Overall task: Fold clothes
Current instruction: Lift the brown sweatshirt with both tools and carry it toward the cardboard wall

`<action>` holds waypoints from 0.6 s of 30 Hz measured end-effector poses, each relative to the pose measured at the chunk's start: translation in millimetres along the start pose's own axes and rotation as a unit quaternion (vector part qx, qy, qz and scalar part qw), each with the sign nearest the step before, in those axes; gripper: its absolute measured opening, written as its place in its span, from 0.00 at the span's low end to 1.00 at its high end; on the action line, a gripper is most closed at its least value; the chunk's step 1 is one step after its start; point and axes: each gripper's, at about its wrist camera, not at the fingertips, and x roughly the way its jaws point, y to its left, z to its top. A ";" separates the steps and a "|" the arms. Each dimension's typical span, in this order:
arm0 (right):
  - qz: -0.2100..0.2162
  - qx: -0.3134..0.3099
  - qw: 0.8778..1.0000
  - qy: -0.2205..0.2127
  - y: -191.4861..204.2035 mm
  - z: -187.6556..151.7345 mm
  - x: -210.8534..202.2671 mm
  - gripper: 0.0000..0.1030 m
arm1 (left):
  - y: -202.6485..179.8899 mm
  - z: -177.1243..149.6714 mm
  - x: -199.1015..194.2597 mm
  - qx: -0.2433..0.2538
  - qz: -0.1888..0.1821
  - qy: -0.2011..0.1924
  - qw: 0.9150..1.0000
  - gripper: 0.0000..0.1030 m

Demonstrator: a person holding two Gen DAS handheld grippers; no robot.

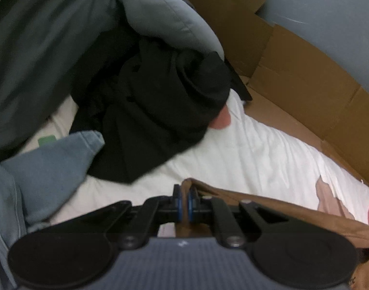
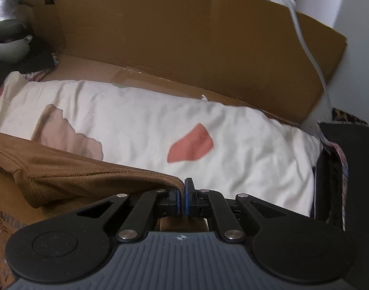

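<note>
At the bottom of both frames the left gripper (image 1: 184,201) and right gripper (image 2: 182,199) are each clamped on an edge of the soft brown fabric garment (image 2: 87,181), above the white patterned bedsheet (image 2: 244,140). This looks like the spreading step. Next, I think, both must pull it flat before folding.

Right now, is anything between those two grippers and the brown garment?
Nothing visible. The left gripper and the right gripper are each shut on an edge of the brown garment, above the white bedsheet.

A brown garment (image 2: 70,176) hangs stretched, its hem pinched, above the bed.
</note>
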 end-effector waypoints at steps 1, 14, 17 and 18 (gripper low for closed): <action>-0.001 -0.003 1.000 0.002 2.3 3.9 2.9 0.02 | -1.2 3.4 3.4 0.002 0.001 0.000 1.000 0.05; -0.021 -0.020 0.999 0.044 3.6 49.0 62.9 0.02 | -33.4 33.1 66.3 0.040 0.019 0.019 0.999 0.05; -0.031 -0.018 0.997 0.062 -2.8 48.0 77.1 0.02 | -39.2 34.4 73.1 0.045 0.012 0.020 0.999 0.05; -0.032 -0.017 0.997 0.066 -4.7 47.9 81.3 0.02 | -40.0 35.2 75.0 0.044 0.009 0.021 0.999 0.05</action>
